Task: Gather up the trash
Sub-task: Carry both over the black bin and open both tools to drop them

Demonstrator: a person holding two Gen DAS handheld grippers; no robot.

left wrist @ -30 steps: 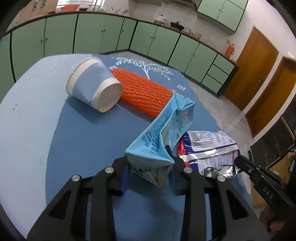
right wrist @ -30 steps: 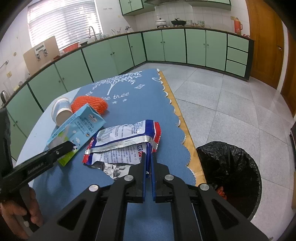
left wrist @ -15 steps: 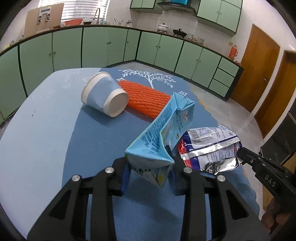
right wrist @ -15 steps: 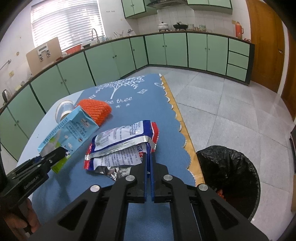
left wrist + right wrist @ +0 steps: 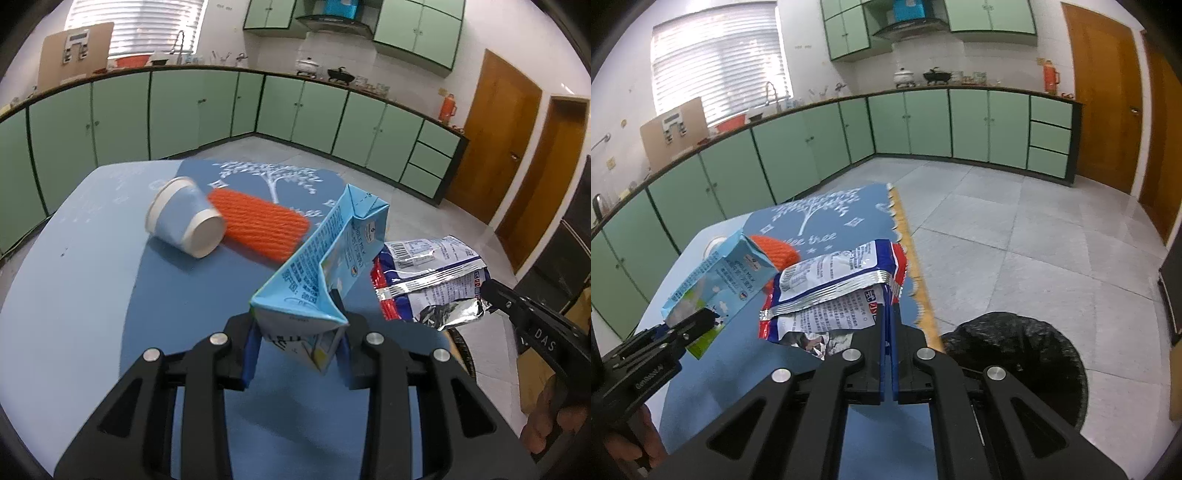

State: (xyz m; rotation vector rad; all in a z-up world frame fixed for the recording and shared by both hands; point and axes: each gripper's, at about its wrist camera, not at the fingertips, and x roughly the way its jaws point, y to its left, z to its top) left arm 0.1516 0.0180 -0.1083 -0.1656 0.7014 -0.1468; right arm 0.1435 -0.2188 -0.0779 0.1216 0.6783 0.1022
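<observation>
Left wrist: L gripper clamped on milk carton; R gripper pinched tight on snack wrapper, both off table.

cup left of sleeve on table, bin beside
</observation>
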